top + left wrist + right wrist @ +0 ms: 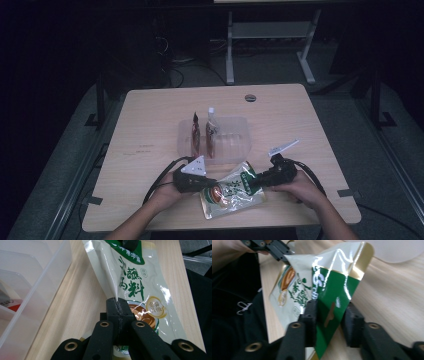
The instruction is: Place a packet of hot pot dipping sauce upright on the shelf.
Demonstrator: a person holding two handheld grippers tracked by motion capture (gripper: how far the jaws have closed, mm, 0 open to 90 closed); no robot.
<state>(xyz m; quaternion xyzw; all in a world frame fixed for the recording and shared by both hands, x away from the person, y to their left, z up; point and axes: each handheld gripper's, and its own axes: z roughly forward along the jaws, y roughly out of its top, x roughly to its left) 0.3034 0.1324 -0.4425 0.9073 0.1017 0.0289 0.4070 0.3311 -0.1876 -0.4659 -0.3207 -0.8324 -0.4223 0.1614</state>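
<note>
A cream and green sauce pouch point(232, 192) point(140, 285) point(329, 285) lies near the table's front edge, between both hands. My left gripper point(212, 184) point(117, 302) is shut on a raised fold at the pouch's left edge. My right gripper point(253, 182) point(330, 307) has its jaws on either side of the pouch's green top end, which curls up off the wood, and they press on it. The right gripper's tip point(130, 243) also sits on that green end in the left gripper view. The left gripper point(279, 252) pinches the far edge in the right gripper view.
A clear plastic tray point(240, 120) point(37, 290) point(397, 250) with dividers stands just behind the pouch. Two slim sachets point(196, 135) point(212, 132) stand upright in it. A white tag point(283, 147) lies right of the tray. The wooden table point(150, 130) ends close behind my hands.
</note>
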